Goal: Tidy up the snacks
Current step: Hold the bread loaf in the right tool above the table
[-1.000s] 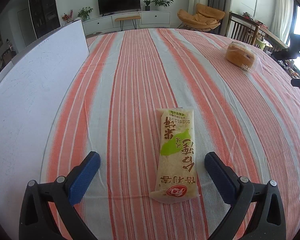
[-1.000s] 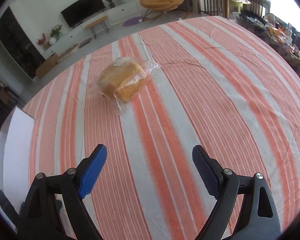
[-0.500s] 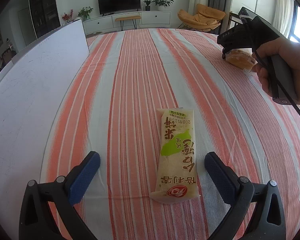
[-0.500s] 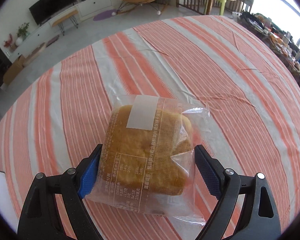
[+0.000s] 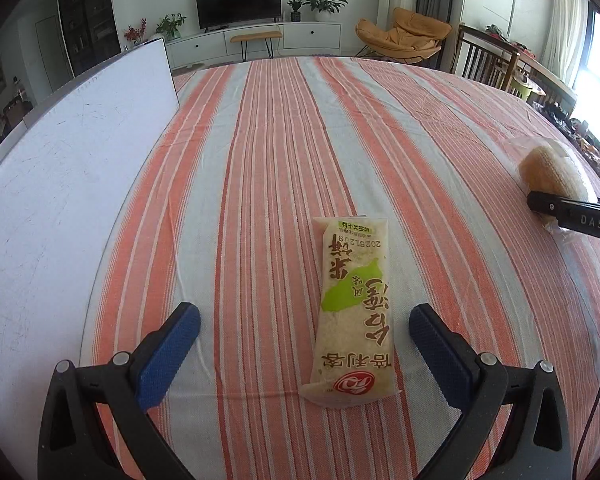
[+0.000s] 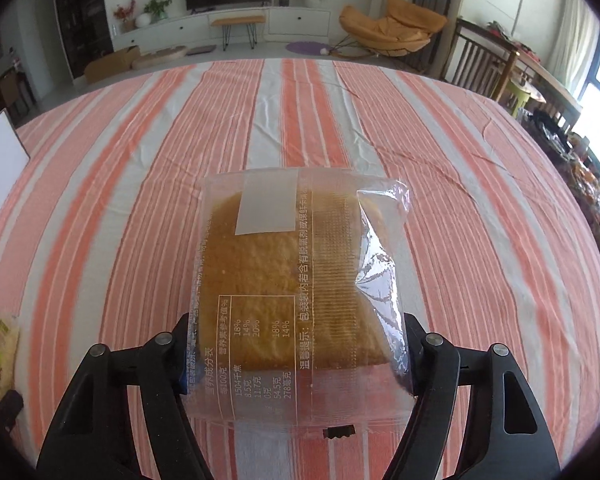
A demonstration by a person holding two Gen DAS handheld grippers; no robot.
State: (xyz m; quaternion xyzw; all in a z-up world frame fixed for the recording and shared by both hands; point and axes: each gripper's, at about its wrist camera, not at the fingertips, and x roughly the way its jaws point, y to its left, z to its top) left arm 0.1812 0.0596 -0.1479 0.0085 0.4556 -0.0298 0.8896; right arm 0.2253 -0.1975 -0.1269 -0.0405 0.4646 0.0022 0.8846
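The rice cracker packet point(image 5: 354, 312) carries large Chinese characters printed upside down to the left wrist view, a green patch mid-pack, a red round logo at its near end and the date code 20251208 near its far end. The bread packet point(image 6: 300, 292) is clear film printed in white: a nutrition table with 1504, 8.5, 11.7, 54.5 and 278 in one column and 18%, 14%, 20% beside it, a line of Chinese warning text along its length, and a blank white sticker near the far end. On the side of the right tongs point(image 5: 572, 216), seen from the left wrist view, stand the letters DAS. The rice cracker packet lies flat on the striped counter point(image 5: 280, 160), its long axis running away from the left camera along the stripes, logo end nearest. The bread packet also runs lengthwise away from its camera, with its sealed, serrated edge nearest. The left tongs point(image 5: 304, 336) stand wide apart, touching nothing, the packet's near end lying between the blue pads point(image 5: 168, 356). The right tongs point(image 6: 296, 356) are closing with the bread packet between them, both fingers already against its film sides. A white board point(image 5: 60, 184) sits at the counter's left.
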